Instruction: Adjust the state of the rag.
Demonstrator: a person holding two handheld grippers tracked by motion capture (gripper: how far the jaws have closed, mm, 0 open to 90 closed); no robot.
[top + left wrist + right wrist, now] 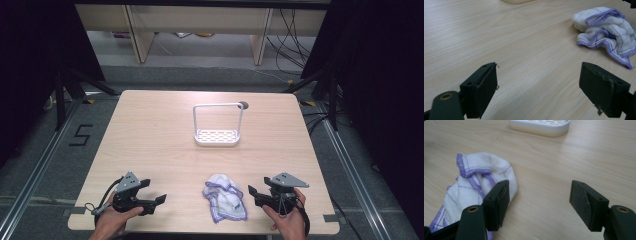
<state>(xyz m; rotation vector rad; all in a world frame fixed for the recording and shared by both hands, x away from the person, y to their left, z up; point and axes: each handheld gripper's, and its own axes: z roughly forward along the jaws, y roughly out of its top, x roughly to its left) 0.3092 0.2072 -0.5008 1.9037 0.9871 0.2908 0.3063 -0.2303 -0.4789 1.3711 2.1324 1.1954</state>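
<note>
The light wooden table (150, 140) fills the middle of the high view, with a broad stretch of bare top between the near edge and the white rack (218, 125) in the upper centre; that rack is a slotted tray with a thin square hoop rising over it, and it stands just in front of a small dark hole (244, 105) in the tabletop. The crumpled white cloth with purple stitched edging (225, 197) lies at the lower centre, close to the near edge, between the two tools and touching neither. In the left gripper view the cloth (606, 30) sits at the upper right, well clear of the jaws; the rack's base is cut off at the top edge there. In the right gripper view the cloth (474, 187) is at the left, partly hidden behind the left jaw, so I cannot tell whether it touches; the rack's tray (540, 126) is cropped at the top. The left gripper (157, 197) is held low at the lower left of the high view, pointing toward the cloth, its jaws spread wide over bare wood; the left hand (112, 220) wraps it from below. The right gripper (255, 192) mirrors it at the lower right, jaws likewise spread and holding nothing, gripped by the right hand (287, 220); both forearms are cut off by the bottom edge.
</note>
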